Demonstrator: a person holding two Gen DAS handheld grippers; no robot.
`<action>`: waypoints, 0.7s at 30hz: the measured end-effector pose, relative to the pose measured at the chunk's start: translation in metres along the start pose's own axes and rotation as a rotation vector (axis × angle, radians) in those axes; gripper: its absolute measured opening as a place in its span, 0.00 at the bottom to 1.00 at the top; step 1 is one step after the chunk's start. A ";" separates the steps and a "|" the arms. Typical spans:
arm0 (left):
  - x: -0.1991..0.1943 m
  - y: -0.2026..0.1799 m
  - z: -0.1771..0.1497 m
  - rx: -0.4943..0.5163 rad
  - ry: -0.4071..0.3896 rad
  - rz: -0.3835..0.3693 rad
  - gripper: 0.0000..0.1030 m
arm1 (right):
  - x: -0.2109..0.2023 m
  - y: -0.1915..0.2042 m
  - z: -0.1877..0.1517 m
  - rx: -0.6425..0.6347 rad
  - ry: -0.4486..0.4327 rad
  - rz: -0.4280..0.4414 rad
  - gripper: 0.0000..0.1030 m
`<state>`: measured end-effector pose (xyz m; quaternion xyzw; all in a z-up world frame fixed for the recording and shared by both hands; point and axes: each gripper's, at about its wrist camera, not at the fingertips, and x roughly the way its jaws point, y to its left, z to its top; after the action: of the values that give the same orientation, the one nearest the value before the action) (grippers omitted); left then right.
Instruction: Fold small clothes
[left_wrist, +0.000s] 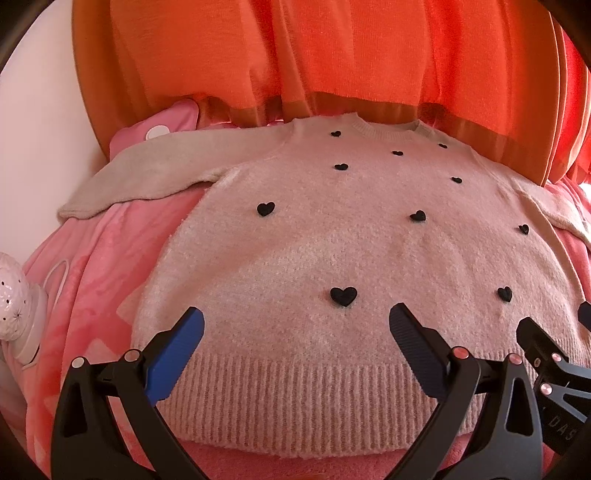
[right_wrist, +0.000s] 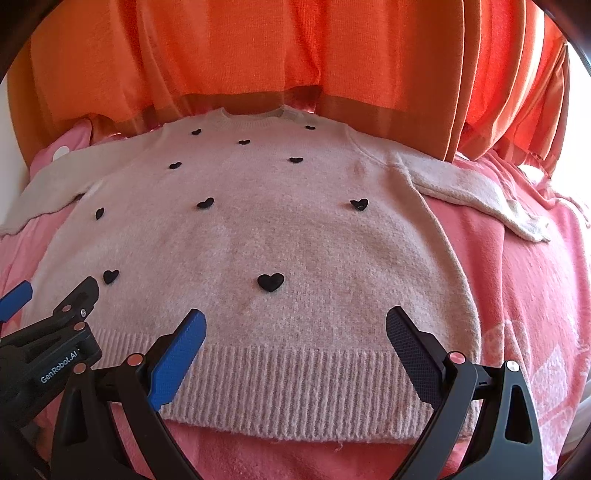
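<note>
Your left gripper (right_wrist: 59, 291) carries the print "GenRobot.AI" on its black body in the right wrist view, and in the left wrist view the edge of your right gripper (left_wrist: 554, 317) shows the letters "DAS", the rest cut off. The sweater (left_wrist: 332, 240) lies flat and face up on a pink blanket (left_wrist: 92, 266), neck (left_wrist: 384, 129) away from you, ribbed hem (left_wrist: 295, 391) nearest, with small black hearts (left_wrist: 343, 296) dotted across its pale, fuzzy front. One sleeve (left_wrist: 140, 177) spreads out to the left over the blanket, the other sleeve (right_wrist: 476, 195) angles out to the right. Both your grippers hover over the hem, side by side, each with its jaws spread wide and holding nothing; on each, one finger wears a blue pad (left_wrist: 177, 354) and the other a dark pad (left_wrist: 413, 350). Behind the sweater hangs an orange curtain (left_wrist: 332, 51) in deep folds, its lower edge just beyond the neck, with bright light at the far right. At the left a pink pillow (left_wrist: 159, 125) with a white dot sits by the curtain, against a pale wall (left_wrist: 40, 110), and a white perforated lamp (left_wrist: 14, 306) with a thin white cable (left_wrist: 61, 275) stands beside the blanket. Nothing lies on the sweater
</note>
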<state>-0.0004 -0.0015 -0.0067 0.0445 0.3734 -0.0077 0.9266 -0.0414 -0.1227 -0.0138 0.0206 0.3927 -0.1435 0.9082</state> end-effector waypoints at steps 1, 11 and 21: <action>0.000 -0.001 0.000 0.000 0.000 0.000 0.95 | 0.000 0.000 -0.001 0.000 0.001 0.000 0.93; 0.000 -0.002 0.001 -0.001 0.000 0.000 0.95 | -0.001 0.000 -0.001 0.000 -0.002 -0.001 0.93; 0.000 -0.003 0.001 0.001 0.002 0.002 0.95 | -0.001 0.000 -0.001 -0.001 -0.002 -0.002 0.93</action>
<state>-0.0002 -0.0046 -0.0065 0.0453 0.3745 -0.0069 0.9261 -0.0427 -0.1220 -0.0137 0.0195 0.3920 -0.1441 0.9084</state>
